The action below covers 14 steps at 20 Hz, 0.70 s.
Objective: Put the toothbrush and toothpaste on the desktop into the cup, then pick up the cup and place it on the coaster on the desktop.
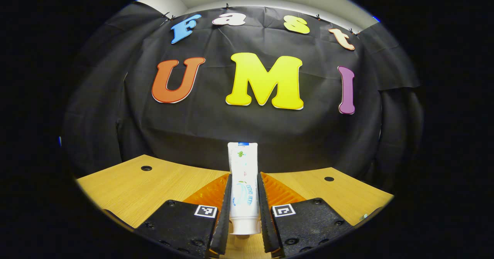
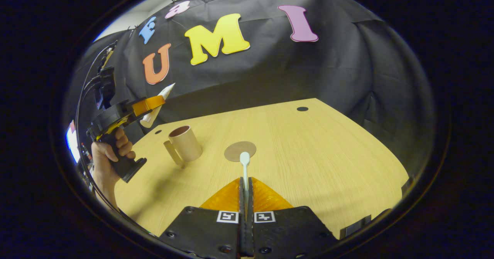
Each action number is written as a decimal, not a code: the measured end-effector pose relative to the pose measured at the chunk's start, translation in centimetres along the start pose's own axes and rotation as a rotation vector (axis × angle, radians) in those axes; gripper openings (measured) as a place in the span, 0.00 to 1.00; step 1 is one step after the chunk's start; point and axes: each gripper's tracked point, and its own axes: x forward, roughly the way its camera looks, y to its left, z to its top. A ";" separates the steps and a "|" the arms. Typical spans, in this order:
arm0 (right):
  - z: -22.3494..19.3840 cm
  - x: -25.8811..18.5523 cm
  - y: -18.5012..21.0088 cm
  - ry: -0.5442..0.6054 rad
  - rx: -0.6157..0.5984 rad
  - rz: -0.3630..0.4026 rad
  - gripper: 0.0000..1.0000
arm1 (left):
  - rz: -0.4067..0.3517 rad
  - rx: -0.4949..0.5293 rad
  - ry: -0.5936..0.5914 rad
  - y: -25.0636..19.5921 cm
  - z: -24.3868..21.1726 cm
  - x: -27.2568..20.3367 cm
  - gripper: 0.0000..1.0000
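My left gripper (image 1: 244,199) is shut on a white toothpaste tube (image 1: 243,181), which stands upright between the fingers, cap end down, above the wooden desktop (image 1: 127,189). In the right gripper view that same gripper (image 2: 152,104) is held by a hand at the left, lifted above and left of the tan cup (image 2: 186,143), with the toothpaste (image 2: 157,105) tilted in it. My right gripper (image 2: 246,191) is shut on a pale toothbrush (image 2: 244,166), whose head points toward the round brown coaster (image 2: 240,151). The cup stands upright with its handle toward me.
The wooden desktop (image 2: 316,154) has small dark holes near its far edge (image 2: 302,109). The black cloth wall rises right behind the desk. A person's hand (image 2: 110,151) and trailing cables are at the left edge.
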 end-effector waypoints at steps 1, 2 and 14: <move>0.1 0.1 0.1 0.001 0.001 0.002 0.00 | -0.001 -0.002 0.001 0.0 0.0 0.1 0.38; 0.1 0.2 0.1 0.001 0.001 0.005 0.00 | -0.003 -0.005 -0.001 -0.1 0.1 0.3 0.38; 0.0 1.3 0.6 0.020 0.022 0.015 0.00 | -0.024 -0.001 0.008 0.0 -0.5 1.8 0.41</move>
